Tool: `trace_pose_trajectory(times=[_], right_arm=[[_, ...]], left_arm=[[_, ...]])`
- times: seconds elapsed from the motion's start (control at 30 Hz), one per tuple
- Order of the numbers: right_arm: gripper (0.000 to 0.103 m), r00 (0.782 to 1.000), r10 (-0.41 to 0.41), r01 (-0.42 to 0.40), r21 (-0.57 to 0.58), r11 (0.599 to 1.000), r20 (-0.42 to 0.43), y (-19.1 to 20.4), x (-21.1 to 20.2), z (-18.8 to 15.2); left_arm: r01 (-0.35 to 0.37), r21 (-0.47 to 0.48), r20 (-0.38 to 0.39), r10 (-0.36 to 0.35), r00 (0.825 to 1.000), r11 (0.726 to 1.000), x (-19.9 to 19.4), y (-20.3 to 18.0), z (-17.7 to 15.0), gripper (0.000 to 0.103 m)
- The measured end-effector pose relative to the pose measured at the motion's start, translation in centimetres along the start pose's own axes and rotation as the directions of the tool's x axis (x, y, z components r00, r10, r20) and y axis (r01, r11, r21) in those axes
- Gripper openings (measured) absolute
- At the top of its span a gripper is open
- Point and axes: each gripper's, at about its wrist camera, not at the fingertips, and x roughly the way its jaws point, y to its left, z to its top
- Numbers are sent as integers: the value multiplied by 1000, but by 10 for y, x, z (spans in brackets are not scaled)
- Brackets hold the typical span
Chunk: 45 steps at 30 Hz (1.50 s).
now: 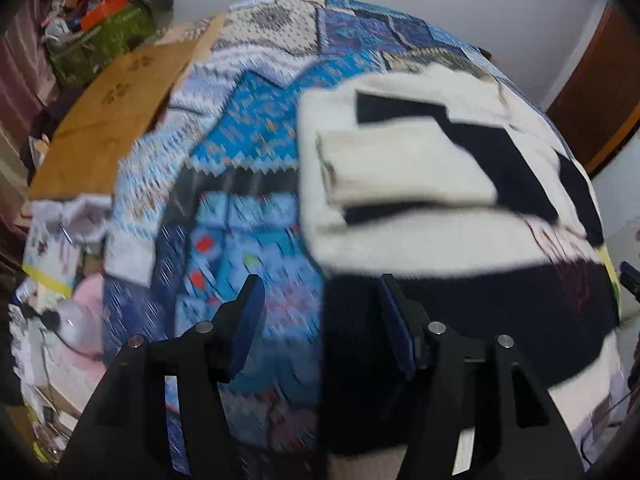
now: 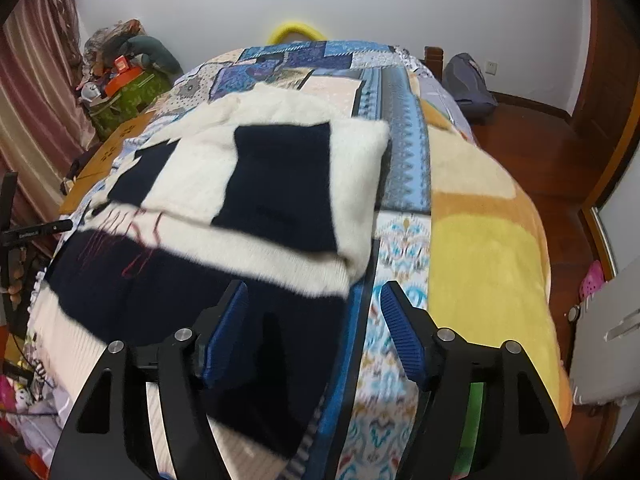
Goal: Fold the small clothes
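Both hand-held grippers hover over the bed with nothing between their blue pads. On the left, the left gripper [image 1: 322, 320] stands with its jaws parted, one finger over the blue patchwork quilt [image 1: 248, 148] and the other over the dark band at the near edge of the sweater [image 1: 420, 248]. That cream and navy sweater lies flat on the quilt, partly folded, with a cream sleeve [image 1: 400, 168] laid across its middle. Farther left, a brown cardboard sheet [image 1: 116, 120] rests at the bed's edge. To the right, the right gripper [image 2: 314, 328] is likewise spread apart and empty, its left finger above the sweater's navy corner and its right finger above the patterned quilt just beside it. Beyond that, an orange and yellow blanket [image 2: 488, 264] covers the bed's right side.
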Motion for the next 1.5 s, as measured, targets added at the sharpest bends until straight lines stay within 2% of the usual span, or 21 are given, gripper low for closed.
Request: trace_pose_trajectory(times=[0.17, 0.33, 0.4, 0.47, 0.5, 0.57, 0.63, 0.7, 0.9, 1.07, 1.13, 1.33, 1.5], right_arm=[[65, 998, 27, -28, -13, 1000, -62, 9, 6, -29], [65, 992, 96, -94, 28, 995, -75, 10, 4, -49], [59, 988, 135, -132, 48, 990, -78, 11, 3, -52], [47, 984, 161, -158, 48, 986, -75, 14, 2, -55], [44, 984, 163, -161, 42, 986, -71, 16, 1, -56], [25, 981, 181, -179, 38, 983, -67, 19, 0, -54], [14, 978, 199, -197, 37, 980, -60, 20, -1, -51], [12, 979, 196, -195, 18, 981, -58, 23, -1, -45], [11, 981, 196, -196, -44, 980, -4, 27, -15, -22], [11, 979, 191, -184, -90, 979, 72, 30, -24, 16], [11, 978, 183, -172, -107, 979, 98, 31, -22, 34], [11, 976, 166, -155, -82, 984, 144, 18, 4, 87], [11, 983, 146, -146, -5, 989, 108, -3, 47, 110]], left_arm=[[19, -12, -11, -20, 1000, 1000, -7, -6, -31, 60], [104, -69, -45, -108, 993, 992, -16, 0, -49, 60], [116, -58, -48, -118, 992, 992, -19, -3, -56, 60], [130, -44, -51, -132, 990, 991, -23, -9, -62, 58], [133, -39, -50, -135, 990, 990, -24, -10, -63, 54], [150, -14, -48, -151, 987, 989, -29, -18, -66, 29], [169, 3, -50, -168, 984, 986, -32, -25, -65, 12], [134, 43, -25, -133, 991, 990, -38, -34, -61, 12], [137, 71, 85, -143, 986, 988, -70, -41, -29, 11], [181, 41, 156, -185, 970, 983, -87, -37, 23, 11], [176, 47, 176, -182, 967, 983, -86, -40, 41, 10], [138, 17, 175, -138, 975, 990, -48, -39, 92, 10], [86, -67, 98, -79, 992, 994, 16, -22, 114, 10]])
